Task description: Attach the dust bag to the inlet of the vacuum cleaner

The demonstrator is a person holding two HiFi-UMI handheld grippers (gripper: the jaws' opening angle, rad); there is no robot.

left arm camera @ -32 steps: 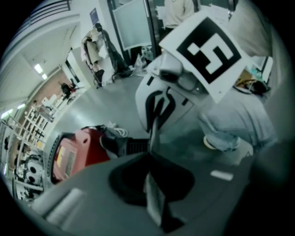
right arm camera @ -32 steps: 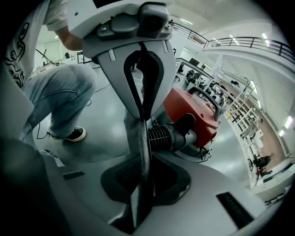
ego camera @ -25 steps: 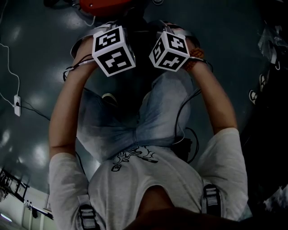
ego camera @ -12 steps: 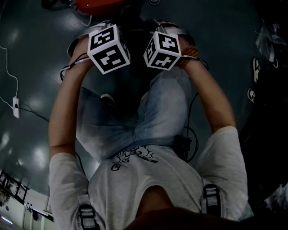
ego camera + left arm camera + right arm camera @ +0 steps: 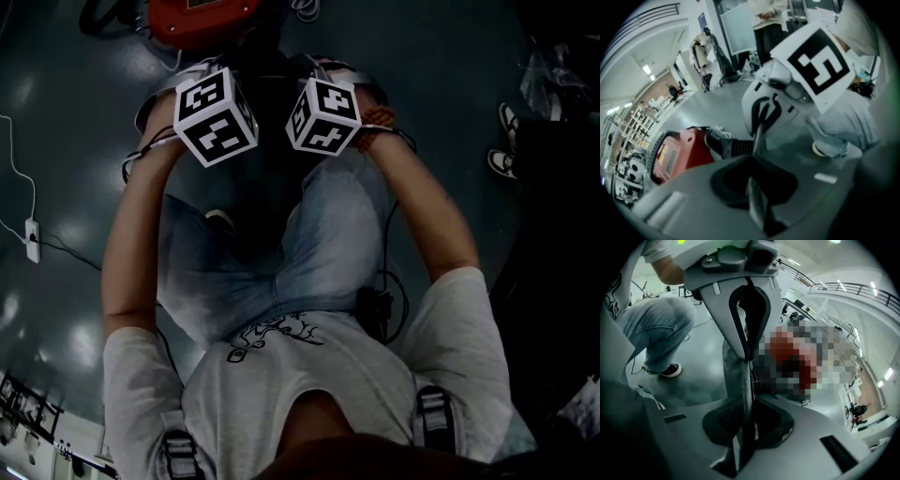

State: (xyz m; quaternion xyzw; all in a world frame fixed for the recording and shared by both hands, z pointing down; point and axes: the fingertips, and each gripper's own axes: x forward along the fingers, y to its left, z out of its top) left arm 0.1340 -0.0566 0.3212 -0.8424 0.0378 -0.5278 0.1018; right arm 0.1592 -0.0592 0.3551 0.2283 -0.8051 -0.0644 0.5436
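Observation:
The red vacuum cleaner (image 5: 202,14) stands on the floor at the top of the head view, just beyond both marker cubes. It lies low at the left of the left gripper view (image 5: 679,152), with a black hose beside it. The dust bag is a thin grey sheet seen edge-on (image 5: 736,364), stretched between the two grippers. My left gripper (image 5: 757,201) is shut on one edge of the bag (image 5: 758,136). My right gripper (image 5: 745,427) is shut on the opposite edge. The grippers face each other closely, and in the head view their cubes (image 5: 216,114) (image 5: 323,114) hide the bag.
My bent legs in jeans (image 5: 309,244) are below the grippers. A white cable and a power strip (image 5: 33,239) lie on the floor at the left, a pair of shoes (image 5: 506,141) at the right. People stand far back (image 5: 768,23) and shelves (image 5: 628,136) line the left.
The head view has slid so that more of the red vacuum cleaner shows at the top. Both grippers keep their hold and their stance to each other.

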